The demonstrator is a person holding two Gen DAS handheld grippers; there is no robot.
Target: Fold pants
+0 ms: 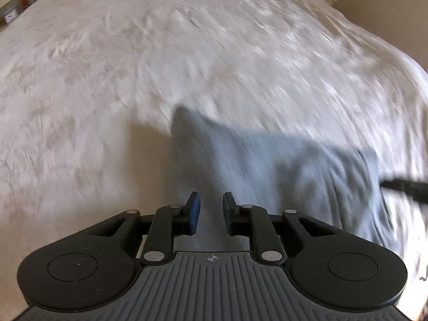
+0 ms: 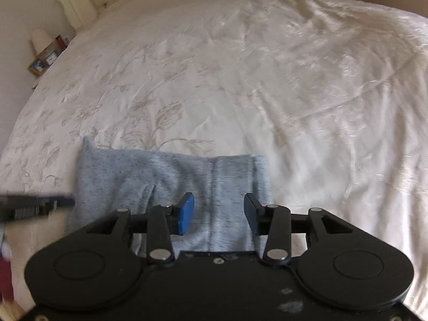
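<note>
Light grey-blue pants [image 2: 133, 176] lie folded into a compact rectangle on a white embroidered bedspread [image 2: 267, 80]. My right gripper [image 2: 218, 211] hovers over the right part of the fold, open, with nothing between its blue pads. In the blurred left wrist view the same pants [image 1: 281, 165] spread to the right. My left gripper [image 1: 211, 208] sits over their left edge with a narrow gap between the pads and no cloth pinched. The right gripper's black finger [image 1: 406, 187] enters at the right edge. The left gripper's finger [image 2: 32, 206] shows at the left edge.
The bedspread [image 1: 133, 67] fills most of both views. A cream headboard [image 2: 77, 2] stands at the far left. Beside it is a nightstand with a lamp and framed pictures [image 2: 42, 58]. Small items [image 1: 24, 0] line the bedside at the far left of the left wrist view.
</note>
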